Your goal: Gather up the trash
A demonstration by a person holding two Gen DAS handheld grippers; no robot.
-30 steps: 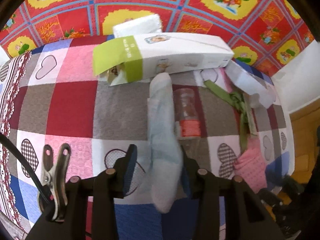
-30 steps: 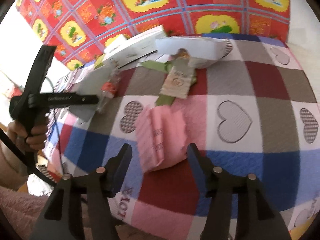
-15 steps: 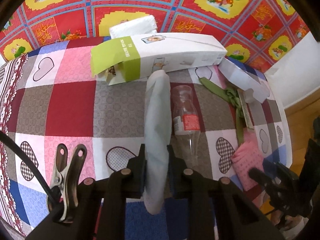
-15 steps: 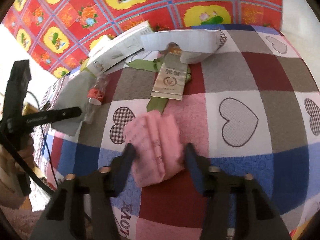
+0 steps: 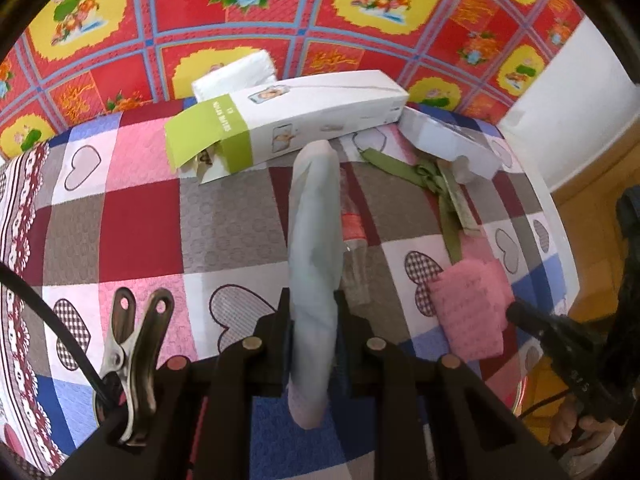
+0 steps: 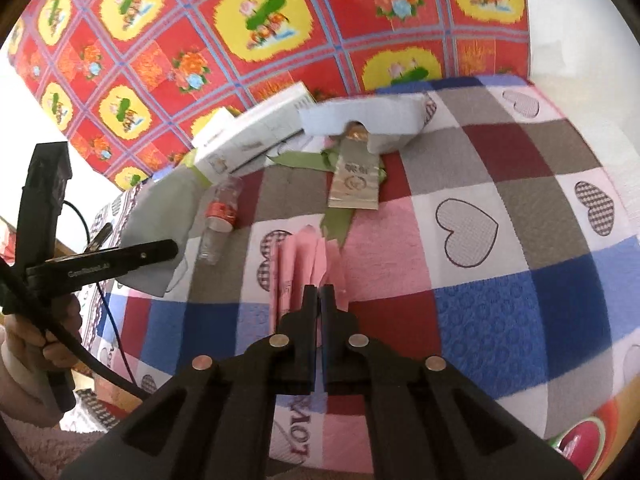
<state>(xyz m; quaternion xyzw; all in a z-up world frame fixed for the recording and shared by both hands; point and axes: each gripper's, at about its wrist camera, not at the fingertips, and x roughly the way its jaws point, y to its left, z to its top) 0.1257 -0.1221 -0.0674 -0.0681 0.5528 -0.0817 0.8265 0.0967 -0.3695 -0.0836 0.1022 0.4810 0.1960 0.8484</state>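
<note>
Patchwork quilt (image 5: 136,220): left gripper (image 5: 314,312) clamped on pale blue wrapper (image 5: 314,240); right gripper (image 6: 319,300), jaws just closing, pinches pink tissue (image 6: 304,256). Advice: lift both straight, keeping the squeeze.

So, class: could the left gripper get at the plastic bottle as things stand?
Probably not yet. The left gripper is shut on the pale blue bag, which hangs over part of the bottle beside it. It would need to drop the bag first.
</note>
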